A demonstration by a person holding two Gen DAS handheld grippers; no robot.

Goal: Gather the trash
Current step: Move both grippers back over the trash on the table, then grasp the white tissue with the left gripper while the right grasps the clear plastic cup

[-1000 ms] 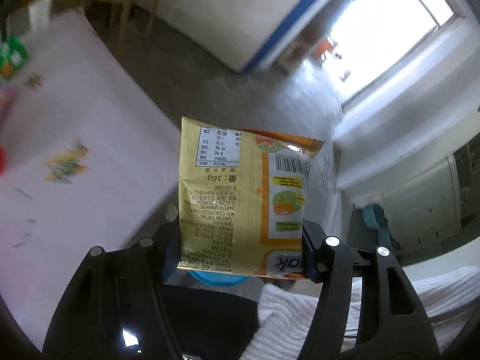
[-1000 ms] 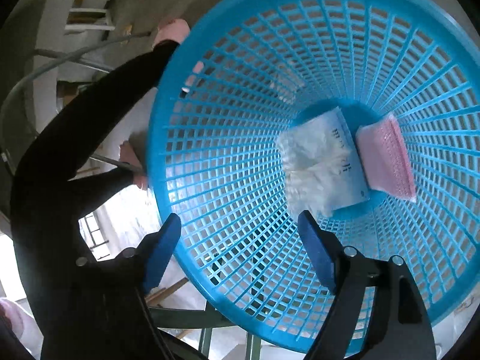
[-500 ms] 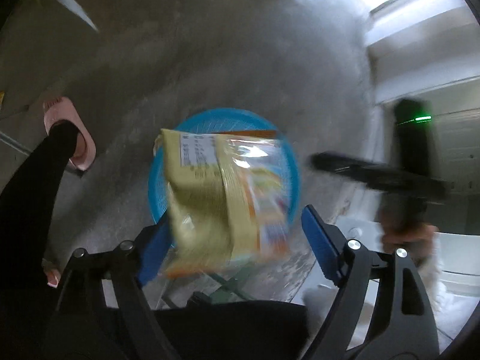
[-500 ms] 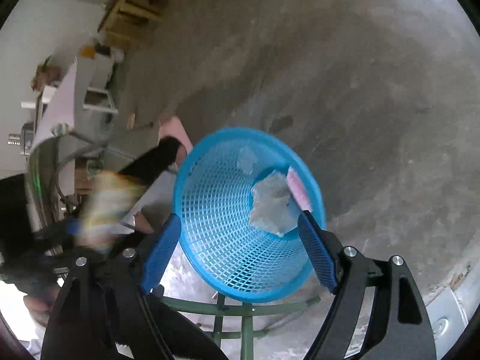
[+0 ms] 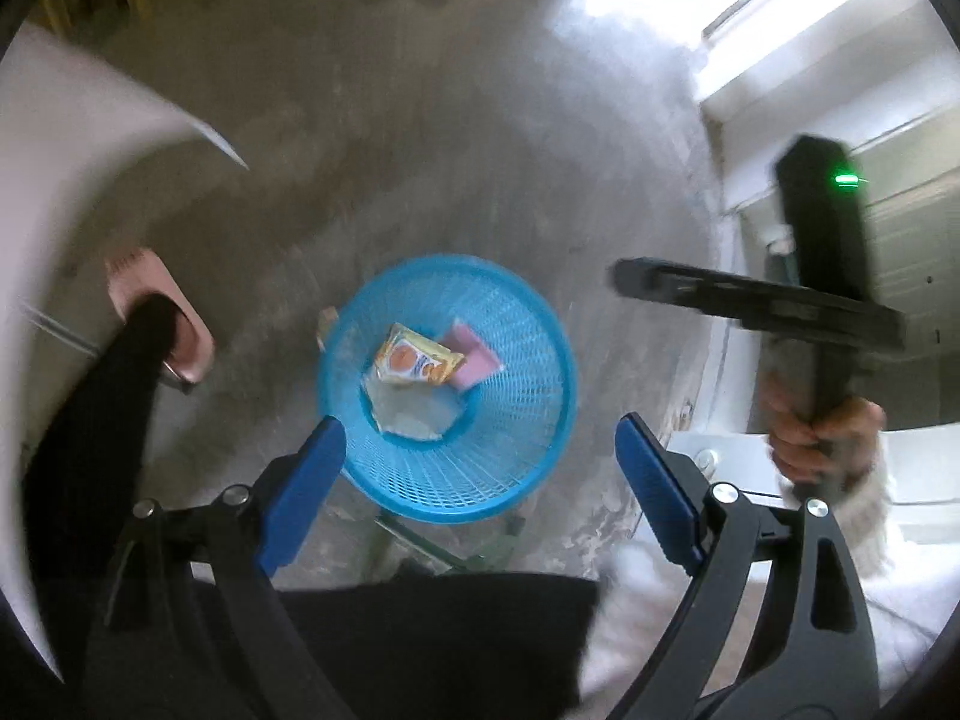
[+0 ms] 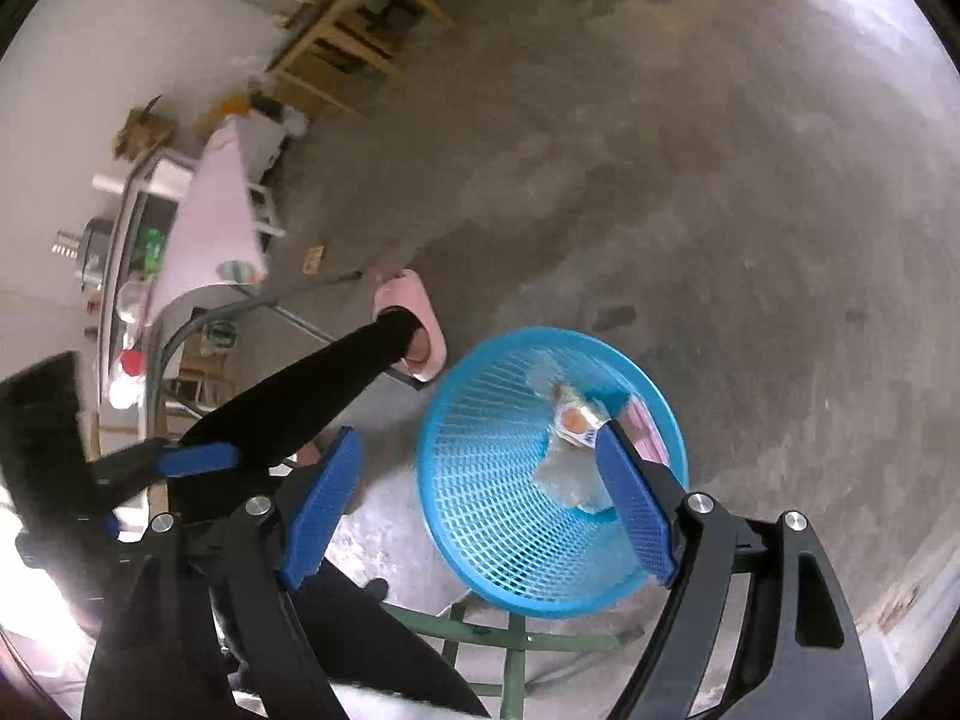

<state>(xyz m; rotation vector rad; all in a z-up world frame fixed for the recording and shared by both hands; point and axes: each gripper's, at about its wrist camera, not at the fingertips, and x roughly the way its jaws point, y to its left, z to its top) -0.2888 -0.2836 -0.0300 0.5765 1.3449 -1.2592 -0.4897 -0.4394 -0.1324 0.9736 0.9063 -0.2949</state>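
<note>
Hovering above blue mesh basket [image 5: 528, 480], left gripper [image 5: 480, 483] points down, jaws opening, nothing between them. Yellow snack packet [image 5: 417, 363] lies inside basket on bottom, touching pink wrapper [image 5: 474, 360] and crumpled white paper [image 5: 414, 414]. Right gripper [image 6: 474, 504] empty, jaws wide apart, basket below. Pink slipper [image 6: 411, 324] on concrete floor [image 6: 690, 180] beside basket.

The basket [image 5: 528, 360] is glossy blue plastic latticework, and the snack packet [image 5: 417, 363] in it is shiny printed foil beside a matt pink packet [image 5: 474, 357] and crumpled white paper [image 5: 414, 414]. The floor [image 5: 456, 180] is rough, mottled grey concrete. Both tools have matt black plastic frames, metal screws and ribbed blue pads [image 6: 633, 504].
</note>
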